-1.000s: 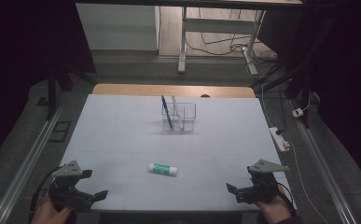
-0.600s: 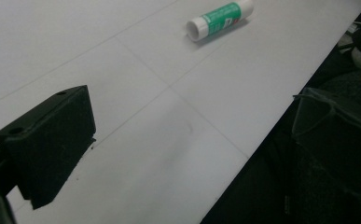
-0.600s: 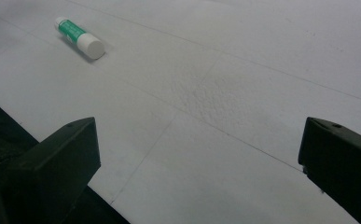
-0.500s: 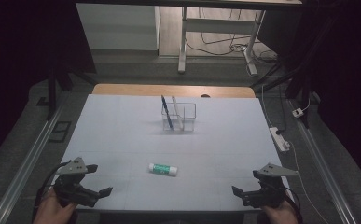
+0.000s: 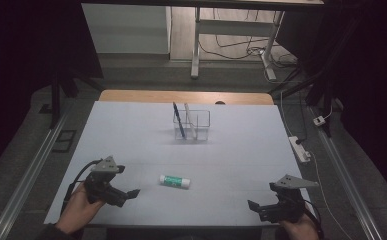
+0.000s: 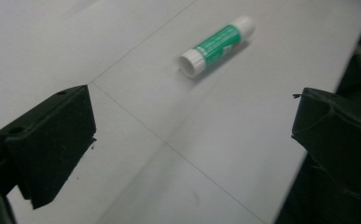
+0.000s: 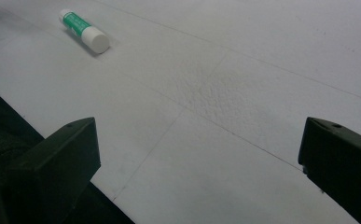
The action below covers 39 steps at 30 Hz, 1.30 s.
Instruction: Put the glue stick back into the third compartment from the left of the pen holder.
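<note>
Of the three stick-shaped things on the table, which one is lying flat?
The green and white glue stick lies flat on the white table, between the two grippers. The dark pen and the pale stick stand leaning in the clear holder.

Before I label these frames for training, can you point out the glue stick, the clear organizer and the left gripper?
glue stick (image 5: pixel 174 181), high view, on its green label.
clear organizer (image 5: pixel 201 125), high view, on its right compartment's front wall.
left gripper (image 5: pixel 128 194), high view, midway between its open jaws.
</note>
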Each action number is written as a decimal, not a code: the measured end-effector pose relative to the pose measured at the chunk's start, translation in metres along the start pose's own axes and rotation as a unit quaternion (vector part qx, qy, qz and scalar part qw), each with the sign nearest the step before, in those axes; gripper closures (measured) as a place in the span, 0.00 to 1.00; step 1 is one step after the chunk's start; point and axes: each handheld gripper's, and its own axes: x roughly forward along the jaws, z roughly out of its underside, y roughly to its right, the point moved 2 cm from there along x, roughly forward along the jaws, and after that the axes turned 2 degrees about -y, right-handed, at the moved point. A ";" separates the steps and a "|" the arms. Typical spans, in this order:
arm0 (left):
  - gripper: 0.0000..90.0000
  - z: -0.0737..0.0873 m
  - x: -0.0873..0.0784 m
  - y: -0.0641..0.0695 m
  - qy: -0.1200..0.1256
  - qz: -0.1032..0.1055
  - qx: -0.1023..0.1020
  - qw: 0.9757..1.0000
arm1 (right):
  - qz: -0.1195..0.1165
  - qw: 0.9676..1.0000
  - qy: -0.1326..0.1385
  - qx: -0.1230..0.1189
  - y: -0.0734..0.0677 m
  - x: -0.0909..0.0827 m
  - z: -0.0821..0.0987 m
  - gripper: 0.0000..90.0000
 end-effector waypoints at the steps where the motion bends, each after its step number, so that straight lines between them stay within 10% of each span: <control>1: 0.00 -0.003 0.005 0.000 -0.007 0.000 0.008 1.000 | 0.000 1.000 0.000 0.002 0.000 0.000 0.000 0.00; 12: 0.14 -0.029 0.046 -0.010 -0.050 0.028 0.067 0.996 | -0.008 1.000 -0.005 -0.003 0.000 0.001 0.000 0.00; 25: 0.96 -0.035 0.074 -0.020 -0.116 0.060 0.077 0.988 | -0.015 1.000 -0.013 -0.005 0.000 0.002 0.000 0.00; 39: 0.99 -0.038 0.092 -0.015 -0.153 0.069 0.087 0.982 | -0.015 1.000 -0.014 -0.008 -0.001 0.002 0.000 0.00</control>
